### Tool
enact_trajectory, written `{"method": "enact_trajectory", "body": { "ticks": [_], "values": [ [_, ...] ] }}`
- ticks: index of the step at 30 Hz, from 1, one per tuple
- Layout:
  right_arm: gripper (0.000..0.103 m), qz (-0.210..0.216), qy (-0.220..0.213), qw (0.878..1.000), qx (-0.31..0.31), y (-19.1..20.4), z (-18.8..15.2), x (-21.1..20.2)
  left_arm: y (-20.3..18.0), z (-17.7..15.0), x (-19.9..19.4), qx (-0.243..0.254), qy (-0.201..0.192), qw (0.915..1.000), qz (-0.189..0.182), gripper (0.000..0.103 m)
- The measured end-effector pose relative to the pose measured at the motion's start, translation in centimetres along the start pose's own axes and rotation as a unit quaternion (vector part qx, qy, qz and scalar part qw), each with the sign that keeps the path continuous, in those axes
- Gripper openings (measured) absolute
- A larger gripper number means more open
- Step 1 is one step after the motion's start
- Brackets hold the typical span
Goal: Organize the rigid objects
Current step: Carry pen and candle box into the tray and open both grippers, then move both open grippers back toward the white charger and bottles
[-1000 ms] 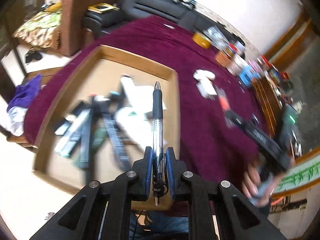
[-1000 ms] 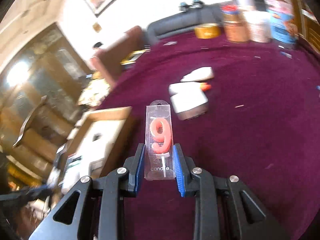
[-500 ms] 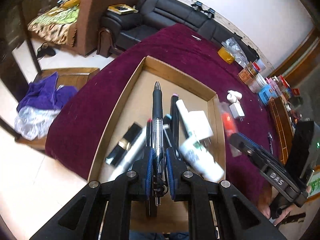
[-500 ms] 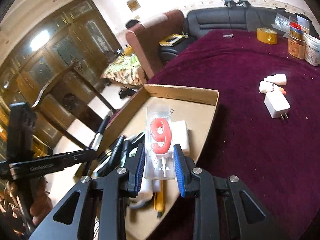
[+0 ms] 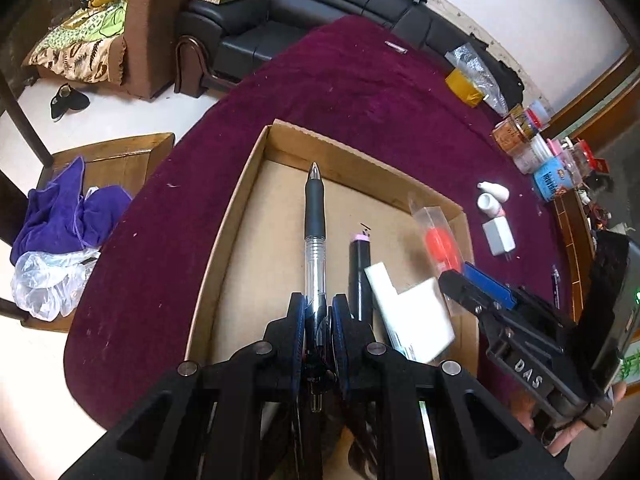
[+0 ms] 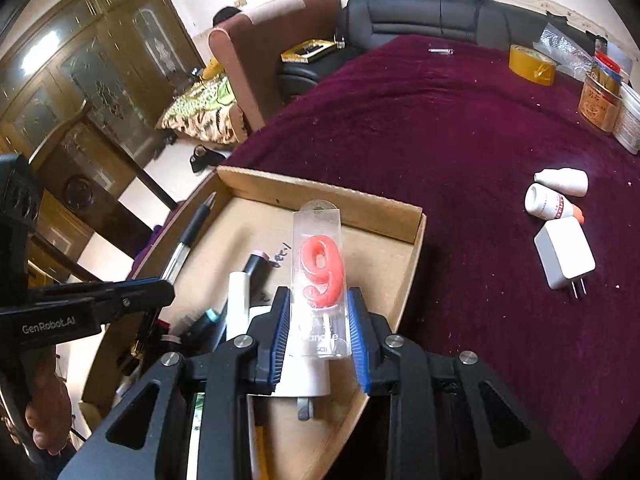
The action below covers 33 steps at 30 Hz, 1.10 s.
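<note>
My left gripper (image 5: 318, 312) is shut on a clear-barrelled pen with a black grip (image 5: 315, 224), held out over the shallow cardboard tray (image 5: 236, 216). My right gripper (image 6: 318, 320) is shut on a clear packet holding a red number-nine candle (image 6: 320, 272), above the tray's (image 6: 320, 196) right side. Across views, the right gripper (image 5: 472, 280) with the candle packet (image 5: 438, 240) appears at the tray's right edge, and the left gripper (image 6: 160, 290) with the pen (image 6: 192, 232) at its left edge. In the tray lie a black marker (image 5: 360, 268), a white box (image 5: 416, 316) and other items.
On the maroon cloth right of the tray lie two small white bottles (image 6: 560, 190) and a white plug adapter (image 6: 564, 252). A tape roll (image 6: 532, 65) and jars (image 6: 600, 100) stand at the far right. A wooden chair with purple cloth (image 5: 68, 216) stands left of the table.
Both grippers have swung from the maroon cloth over to the cardboard tray, still holding the pen and the candle packet. The tray now fills the middle of both views.
</note>
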State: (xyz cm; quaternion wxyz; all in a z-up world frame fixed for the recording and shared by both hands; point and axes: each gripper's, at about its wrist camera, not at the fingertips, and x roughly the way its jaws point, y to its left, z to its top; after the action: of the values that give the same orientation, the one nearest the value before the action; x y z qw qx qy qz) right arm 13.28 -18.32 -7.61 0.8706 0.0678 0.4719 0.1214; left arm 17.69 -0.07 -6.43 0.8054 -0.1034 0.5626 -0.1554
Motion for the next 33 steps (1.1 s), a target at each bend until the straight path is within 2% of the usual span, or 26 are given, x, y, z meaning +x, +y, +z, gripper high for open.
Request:
{"method": "enact_trajectory", "body": {
  "ticks": [6, 10, 12, 14, 16, 20, 23, 27, 31, 33],
  "values": [
    [0.028, 0.006, -0.001, 1.0, 0.012, -0.3, 0.1, 0.7, 0.1, 0.3, 1.5, 0.002, 0.008, 0.9994, 0.033, 0.014],
    [0.031, 0.013, -0.005, 1.0, 0.024, -0.8, -0.1, 0.8, 0.8, 0.4, 1.3, -0.019, -0.005, 0.9994, 0.028, 0.014],
    [0.037, 0.023, -0.013, 0.999, 0.029, -1.1, -0.3, 0.1, 1.1, 0.3, 1.0, -0.029, -0.007, 0.9994, 0.018, 0.024],
    [0.044, 0.038, -0.034, 0.998, 0.03, -1.4, -0.7, -1.4, 1.2, 0.0, 0.2, -0.039, -0.019, 0.999, 0.012, 0.044],
    [0.052, 0.054, -0.058, 0.996, 0.031, -1.7, -1.3, -3.4, 0.8, -0.6, -1.0, -0.04, -0.036, 0.9985, 0.013, 0.049],
    [0.058, 0.086, -0.084, 0.992, 0.041, -2.9, -3.4, -6.3, -1.7, -3.2, -4.4, -0.029, -0.089, 0.9955, 0.015, 0.065],
    [0.058, 0.091, -0.084, 0.991, 0.05, -4.6, -5.0, -7.4, -4.4, -5.3, -5.7, -0.008, -0.113, 0.9935, 0.011, 0.07],
    [0.058, 0.074, -0.083, 0.991, 0.073, -8.3, -6.5, -8.4, -7.9, -7.6, -5.5, 0.013, -0.103, 0.9946, 0.002, 0.071],
    [0.058, 0.068, -0.084, 0.989, 0.105, -11.8, -6.9, -9.5, -11.4, -8.5, -4.6, 0.039, -0.087, 0.9955, -0.007, 0.071],
    [0.058, 0.047, -0.098, 0.987, 0.12, -13.5, -6.6, -10.5, -12.8, -8.7, -4.1, 0.044, -0.078, 0.996, -0.006, 0.072]
  ]
}}
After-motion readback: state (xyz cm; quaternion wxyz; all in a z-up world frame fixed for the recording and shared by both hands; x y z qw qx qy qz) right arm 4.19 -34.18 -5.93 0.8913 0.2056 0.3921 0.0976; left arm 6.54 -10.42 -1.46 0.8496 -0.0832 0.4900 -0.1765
